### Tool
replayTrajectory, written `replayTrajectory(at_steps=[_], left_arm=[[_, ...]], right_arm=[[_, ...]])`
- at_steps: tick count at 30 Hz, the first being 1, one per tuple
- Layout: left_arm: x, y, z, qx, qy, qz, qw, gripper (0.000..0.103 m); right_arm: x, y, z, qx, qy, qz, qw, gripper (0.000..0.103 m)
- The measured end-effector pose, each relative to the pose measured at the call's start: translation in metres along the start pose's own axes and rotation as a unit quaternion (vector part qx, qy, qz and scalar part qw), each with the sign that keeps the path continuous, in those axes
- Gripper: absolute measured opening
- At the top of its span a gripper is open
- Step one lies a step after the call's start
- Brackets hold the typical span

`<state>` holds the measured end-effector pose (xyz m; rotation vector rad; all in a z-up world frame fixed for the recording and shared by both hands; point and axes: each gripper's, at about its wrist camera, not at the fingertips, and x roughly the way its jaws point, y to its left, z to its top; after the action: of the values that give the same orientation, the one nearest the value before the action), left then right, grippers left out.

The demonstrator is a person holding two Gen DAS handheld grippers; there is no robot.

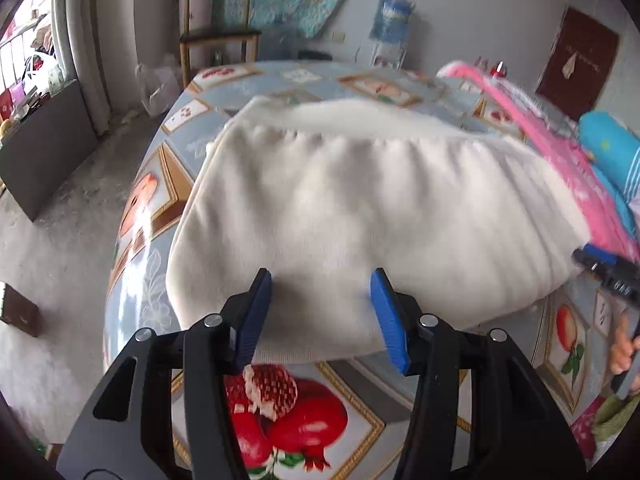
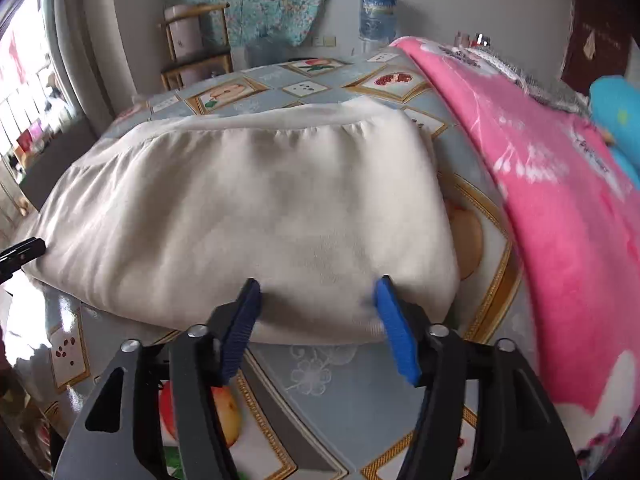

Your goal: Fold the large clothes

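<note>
The cream garment lies folded into a thick pad in the middle of the table, its near edge hanging close to both grippers. The left gripper hovers at that edge near the garment's left corner, fingers apart with cloth showing between them but not pinched. The right gripper does the same near the right corner, fingers apart, nothing clamped. Each seems placed at one end of the same edge so the two can work the pad evenly, either letting go of a finished fold or preparing to lift the edge for another; with the blur, which of these it is cannot be told.

From the left wrist view, the right gripper's tip shows at 3 o'clock, with a hand below it. From the right wrist view, the left gripper's tip touches or nearly touches the garment at 9 o'clock.

A pink blanket covers the table's right side, from 1 to 4 o'clock in the right view, just beside the garment's right edge; it could crowd any fold or slide toward that side. A blue cushion sits beyond it at 2 o'clock. Behind the table, at 11 o'clock, stands a wooden chair, and at 12 o'clock a water bottle; both are well apart from the work.
</note>
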<state>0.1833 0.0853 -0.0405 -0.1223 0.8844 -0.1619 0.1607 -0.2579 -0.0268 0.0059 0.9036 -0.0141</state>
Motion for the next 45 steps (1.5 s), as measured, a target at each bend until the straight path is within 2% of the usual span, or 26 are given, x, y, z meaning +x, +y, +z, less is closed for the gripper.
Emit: replayTrajectory(at_steps=[3,6,7,8,11,12,16,18,21,25,28,32,34,37,40,45], left_arm=[[-0.002,-0.003,0.001,-0.006,0.001,0.007,1.0,0.05],[-0.021,-0.005,-0.002,-0.023,-0.009,-0.01,0.9997,0.051],[-0.031,-0.008,-0.005,-0.021,-0.017,-0.012,0.9996,0.053],[-0.04,-0.011,-0.008,-0.02,-0.023,-0.013,0.9995,0.06],[-0.072,-0.025,-0.022,-0.01,-0.043,-0.025,0.9987,0.077],[-0.082,-0.031,-0.028,-0.003,-0.048,-0.023,0.9986,0.083],[-0.118,-0.052,-0.046,0.013,-0.078,-0.003,0.9969,0.092],[-0.133,-0.063,-0.05,0.016,-0.092,0.02,0.9954,0.095],[-0.148,-0.076,-0.051,0.012,-0.107,0.035,0.9935,0.095],[-0.152,-0.089,-0.045,0.003,-0.1,0.039,0.9942,0.095],[-0.156,-0.098,-0.04,0.006,-0.102,0.06,0.993,0.095],[-0.163,-0.102,-0.037,-0.017,-0.118,0.077,0.9898,0.095],[-0.167,-0.105,-0.036,-0.026,-0.136,0.102,0.9851,0.095],[-0.167,-0.112,-0.033,-0.015,-0.149,0.131,0.9801,0.095],[-0.162,-0.119,-0.03,-0.002,-0.136,0.133,0.9818,0.095],[-0.14,-0.131,-0.027,0.026,-0.108,0.17,0.9791,0.095]], right_arm=[[-0.011,0.005,0.003,-0.01,0.007,-0.007,1.0,0.062],[-0.036,0.013,0.001,-0.009,-0.012,0.012,1.0,0.063],[-0.046,0.017,0.001,-0.014,-0.022,0.013,1.0,0.069],[-0.061,0.023,-0.003,-0.02,-0.038,0.016,0.999,0.078],[-0.094,0.036,-0.017,-0.03,-0.071,0.028,0.997,0.09],[-0.103,0.041,-0.021,-0.034,-0.081,0.031,0.996,0.091],[-0.131,0.052,-0.031,-0.034,-0.103,0.034,0.994,0.097],[-0.143,0.057,-0.032,-0.03,-0.107,0.037,0.993,0.097],[-0.16,0.064,-0.034,-0.032,-0.12,0.028,0.992,0.097],[-0.182,0.068,-0.031,-0.033,-0.144,0.004,0.989,0.097],[-0.191,0.064,-0.028,-0.02,-0.156,-0.004,0.988,0.097],[-0.193,0.059,-0.028,-0.004,-0.146,0.003,0.989,0.097],[-0.19,0.061,-0.027,-0.004,-0.137,0.005,0.991,0.097],[-0.187,0.069,-0.024,-0.017,-0.137,-0.023,0.99,0.097],[-0.185,0.078,-0.021,-0.028,-0.143,-0.034,0.989,0.097],[-0.174,0.091,-0.018,-0.04,-0.134,-0.058,0.989,0.097]])
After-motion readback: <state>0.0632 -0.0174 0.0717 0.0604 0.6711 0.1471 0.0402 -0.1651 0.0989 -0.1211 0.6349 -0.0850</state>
